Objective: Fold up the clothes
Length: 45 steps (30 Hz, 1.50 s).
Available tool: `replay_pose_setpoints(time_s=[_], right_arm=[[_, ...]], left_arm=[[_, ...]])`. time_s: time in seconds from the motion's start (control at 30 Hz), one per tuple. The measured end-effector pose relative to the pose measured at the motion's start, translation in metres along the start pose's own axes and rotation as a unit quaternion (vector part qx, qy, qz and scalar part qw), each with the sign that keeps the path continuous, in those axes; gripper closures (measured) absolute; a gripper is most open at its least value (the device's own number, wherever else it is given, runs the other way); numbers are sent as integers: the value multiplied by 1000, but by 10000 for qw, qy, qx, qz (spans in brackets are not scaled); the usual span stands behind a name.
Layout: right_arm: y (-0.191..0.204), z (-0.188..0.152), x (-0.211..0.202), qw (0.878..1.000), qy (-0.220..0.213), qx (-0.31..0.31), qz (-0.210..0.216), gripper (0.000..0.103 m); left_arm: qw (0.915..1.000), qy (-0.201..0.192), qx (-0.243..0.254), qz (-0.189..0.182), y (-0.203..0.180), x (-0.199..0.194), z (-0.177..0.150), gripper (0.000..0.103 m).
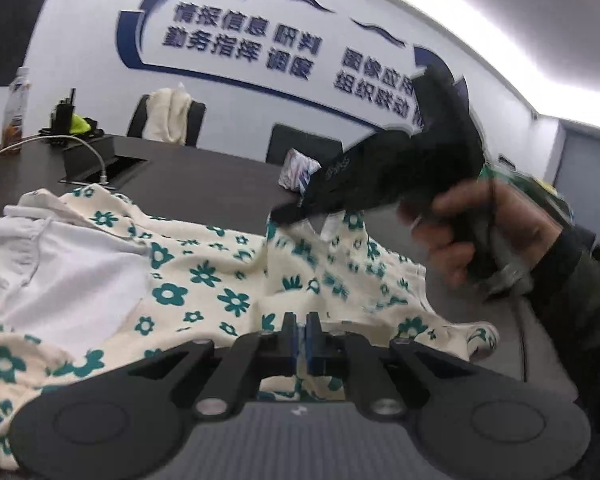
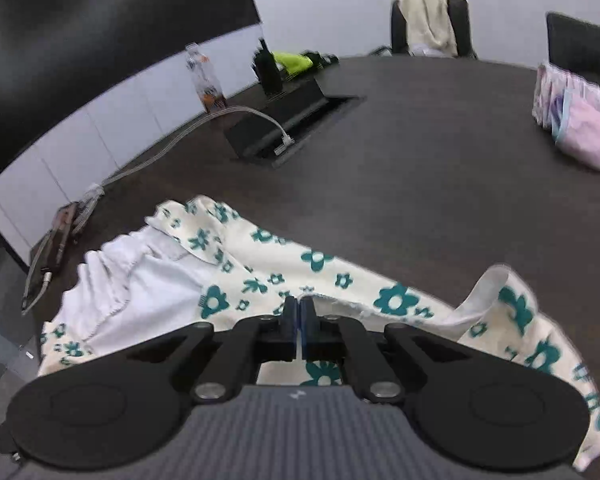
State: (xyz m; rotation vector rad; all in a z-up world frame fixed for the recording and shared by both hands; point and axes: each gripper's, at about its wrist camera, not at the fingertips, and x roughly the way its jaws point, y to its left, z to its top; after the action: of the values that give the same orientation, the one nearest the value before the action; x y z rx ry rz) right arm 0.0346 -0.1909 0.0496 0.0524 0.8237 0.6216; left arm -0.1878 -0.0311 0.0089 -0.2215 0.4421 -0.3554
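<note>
A cream garment with teal flowers (image 1: 220, 280) lies crumpled on the dark table, its white inner lining (image 1: 60, 268) turned out at the left. My left gripper (image 1: 300, 320) is shut on a fold of the garment at its near edge. My right gripper (image 1: 288, 216), seen from the left wrist view, is held by a hand and pinches the cloth higher up, lifting it. In the right wrist view the right gripper (image 2: 299, 304) is shut on the garment (image 2: 320, 268), with the white lining (image 2: 140, 292) to the left.
On the dark table (image 2: 420, 152) are an open cable box (image 2: 292, 120) with a white cable, a drink bottle (image 2: 206, 80), a black radio with a yellow item (image 2: 292, 60), and a pink packet (image 2: 580, 124). Chairs stand behind, one with a cream coat (image 2: 428, 20).
</note>
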Motion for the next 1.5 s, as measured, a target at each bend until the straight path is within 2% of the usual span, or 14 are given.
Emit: replay_pose_setpoints(time_s=[0.13,0.2,0.23,0.27,0.43,0.53,0.63,0.67,0.7,1.0,1.1,1.27,1.4,1.5], right_arm=[[-3,-14,-15,9993,81,-147,-335,94],[-9,-24,-54,9976,-327,-157,-597,76],[-12,-34,-81,9946,-666,-126,-784,49],[-14,-48,-105,9905,-904,-74,-1030,40],[-28,-132,-164,9785,-958,658,-1705,41],[-35,-175,-170,9755,-829,1142,-1690,47],[-40,-195,-164,9768,-886,1463,-1289,73],[-41,-195,-159,9773,-843,1501,-1235,98],[-43,-196,-155,9777,-800,1540,-1181,101],[-22,-219,-172,9763,-461,1048,-1838,99],[-13,-213,-184,9683,-796,980,-2156,85],[13,-191,-176,9692,-1552,258,-1896,75],[19,-187,-116,9882,-373,-97,-1479,92],[24,-183,-119,9860,-454,-546,-1510,91]], left_arm=[[9999,106,-46,-115,4,0,1,95],[9995,-17,47,-300,1,-5,8,91],[9983,65,143,-564,-3,-3,11,87],[9962,147,240,-826,-7,-2,14,83],[9730,555,717,-2125,-26,6,30,59],[9660,880,1252,-2085,-48,21,23,60],[9626,1252,1513,-1869,-60,33,16,99],[9611,1333,1459,-1928,-61,33,14,101],[9595,1414,1406,-1988,-62,33,12,101],[9434,1560,1962,-2170,-78,19,-9,98],[9369,1407,2131,-2388,-75,5,2,86],[9489,1015,1945,-2268,-68,1,27,74],[9655,969,1603,-1807,-59,18,36,76],[9681,988,1414,-1818,-52,24,40,76]])
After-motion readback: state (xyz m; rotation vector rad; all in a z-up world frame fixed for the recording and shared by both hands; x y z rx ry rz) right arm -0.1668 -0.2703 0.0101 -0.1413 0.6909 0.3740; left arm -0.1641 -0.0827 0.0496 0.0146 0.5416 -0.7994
